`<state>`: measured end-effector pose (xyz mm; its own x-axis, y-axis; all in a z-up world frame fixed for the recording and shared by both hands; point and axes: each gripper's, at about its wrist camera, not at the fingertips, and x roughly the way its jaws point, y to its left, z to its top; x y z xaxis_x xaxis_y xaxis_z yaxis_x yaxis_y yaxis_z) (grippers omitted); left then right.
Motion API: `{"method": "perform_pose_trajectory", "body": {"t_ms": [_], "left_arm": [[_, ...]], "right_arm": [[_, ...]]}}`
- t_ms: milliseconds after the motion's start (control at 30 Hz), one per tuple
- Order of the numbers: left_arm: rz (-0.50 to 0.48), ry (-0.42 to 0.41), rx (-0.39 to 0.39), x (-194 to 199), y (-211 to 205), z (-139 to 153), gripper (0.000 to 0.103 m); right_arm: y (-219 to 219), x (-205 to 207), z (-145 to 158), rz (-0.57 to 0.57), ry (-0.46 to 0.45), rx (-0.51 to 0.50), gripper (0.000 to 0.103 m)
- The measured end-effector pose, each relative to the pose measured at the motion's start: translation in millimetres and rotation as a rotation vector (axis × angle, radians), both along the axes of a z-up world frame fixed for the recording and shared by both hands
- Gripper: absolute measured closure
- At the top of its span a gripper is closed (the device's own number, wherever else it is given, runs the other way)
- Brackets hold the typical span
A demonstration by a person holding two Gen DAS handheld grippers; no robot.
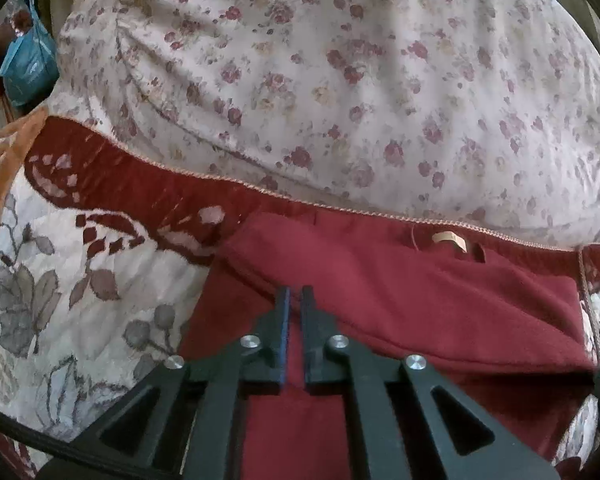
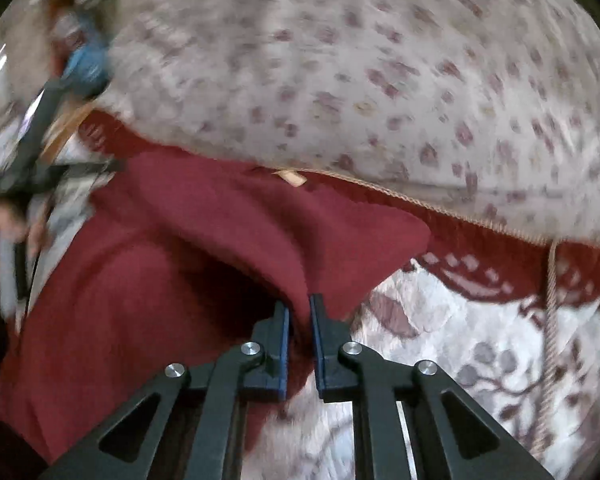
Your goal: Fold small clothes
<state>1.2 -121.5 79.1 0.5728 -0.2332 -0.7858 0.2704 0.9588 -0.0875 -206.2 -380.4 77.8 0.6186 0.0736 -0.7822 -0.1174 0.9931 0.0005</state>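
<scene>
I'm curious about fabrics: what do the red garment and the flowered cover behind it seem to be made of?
The red garment looks like soft knit or fleece: matte, fuzzy, with rounded folds. The flowered cover looks like thin woven cotton: smooth, printed roses, fine creases. Neither can be settled by sight.

Left gripper (image 1: 296, 294) over red garment (image 1: 420, 300)

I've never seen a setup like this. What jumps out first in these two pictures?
The dark red garment stands out first, spread on a patterned bedcover with a floral quilt bunched behind it. Black two-fingered tools fill the bottom of each view: the right gripper pinches a fold of the red cloth, while the left gripper is shut over the garment's near edge. A small tan label shows at the garment's far edge.
</scene>
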Motion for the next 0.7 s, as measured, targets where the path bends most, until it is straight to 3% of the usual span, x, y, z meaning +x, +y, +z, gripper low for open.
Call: {"method": "perform_pose_trajectory", "body": {"t_ms": [100, 167, 267, 333, 400, 467, 567, 700], "left_arm": [[0.007, 0.029, -0.045, 1, 5, 0, 0.061], [0.014, 0.019, -0.054, -3, 7, 2, 0.053], [0.013, 0.014, -0.043, -3, 9, 5, 0.042], [0.022, 0.020, -0.050, 1, 10, 5, 0.039], [0.038, 0.029, -0.064, 5, 12, 5, 0.039], [0.051, 0.041, -0.093, 8, 13, 4, 0.036], [0.038, 0.057, -0.091, 13, 3, -2, 0.021], [0.046, 0.081, -0.052, 26, -12, -15, 0.021]], "right_arm": [[10, -11, -26, 0.047, 0.100, -0.087, 0.092], [8, -20, -33, 0.045, 0.090, -0.122, 0.091], [-19, -26, -17, -0.018, 0.119, 0.066, 0.081], [-39, -29, -6, -0.062, 0.084, 0.204, 0.040], [-63, -27, 2, -0.159, 0.032, 0.310, 0.025], [-80, -15, -1, -0.233, 0.036, 0.390, 0.025], [-93, 11, -18, -0.297, 0.080, 0.433, 0.025], [-95, 42, -41, -0.325, 0.128, 0.451, 0.025]]}}
